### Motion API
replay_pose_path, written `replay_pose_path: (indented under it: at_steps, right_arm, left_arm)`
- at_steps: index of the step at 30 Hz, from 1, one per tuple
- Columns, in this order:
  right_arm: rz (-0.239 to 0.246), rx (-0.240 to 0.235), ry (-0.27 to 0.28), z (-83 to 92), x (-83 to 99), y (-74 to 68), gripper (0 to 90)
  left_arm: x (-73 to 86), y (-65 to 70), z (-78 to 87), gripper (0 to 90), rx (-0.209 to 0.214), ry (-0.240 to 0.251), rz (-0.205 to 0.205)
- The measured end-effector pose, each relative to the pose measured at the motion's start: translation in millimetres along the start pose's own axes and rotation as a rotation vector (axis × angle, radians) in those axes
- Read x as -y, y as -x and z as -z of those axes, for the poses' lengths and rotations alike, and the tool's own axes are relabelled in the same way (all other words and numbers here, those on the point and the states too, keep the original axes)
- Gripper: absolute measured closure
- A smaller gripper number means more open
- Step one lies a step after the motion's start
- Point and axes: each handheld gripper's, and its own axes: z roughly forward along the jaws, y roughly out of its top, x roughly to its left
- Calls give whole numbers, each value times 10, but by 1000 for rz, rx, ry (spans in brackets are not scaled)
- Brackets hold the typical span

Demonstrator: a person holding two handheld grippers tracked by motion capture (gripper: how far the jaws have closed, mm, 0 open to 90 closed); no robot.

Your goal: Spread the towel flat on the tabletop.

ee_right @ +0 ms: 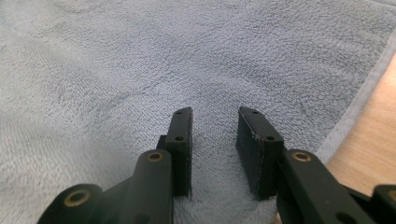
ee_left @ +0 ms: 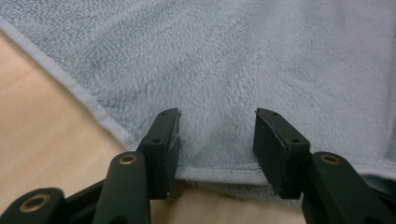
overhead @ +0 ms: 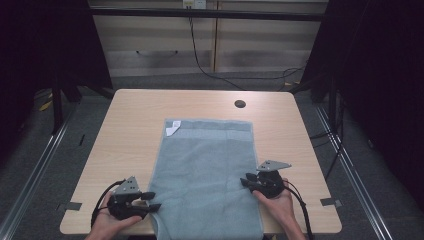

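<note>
Wooden table (overhead: 135, 107), grey towel (overhead: 205, 165) spread flat, left gripper (overhead: 150, 201) and right gripper (overhead: 247, 181) fingers parted over towel edges, gripping nothing.

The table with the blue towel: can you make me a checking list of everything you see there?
Surface: light wooden table with a round dark hole near the far edge.
Job's things: grey-blue towel lies flat, its near end hanging over the table's front edge; a white label shows at its far left corner.
Clutter: nothing seen.
Grippers: left gripper open at the towel's left edge; right gripper open over the towel's right side.
Cables: black cable trails from the right gripper; another runs across the floor behind the table.
Surroundings: grey floor, pale cabinets behind, tape marks on the table's near corners.
</note>
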Motion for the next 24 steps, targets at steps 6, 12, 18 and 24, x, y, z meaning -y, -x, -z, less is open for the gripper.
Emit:
replay_pose_path:
  at_steps: [6,12,18,24]
  right_arm:
    - [7,-3,-6,-9,-13,-22,619]
    - [22,-2,-13,-36,-41,-25,579]
    - [21,-2,-11,-98,-90,-26,580]
    - [21,-8,-1,-191,-158,-1,590]
  left_arm:
    - [63,-72,113,441,-6,2,15]
    - [-159,-341,49,484,-22,87,111]
    - [-357,-448,-245,559,-76,54,95]
    - [-291,-464,-267,578,-104,46,75]
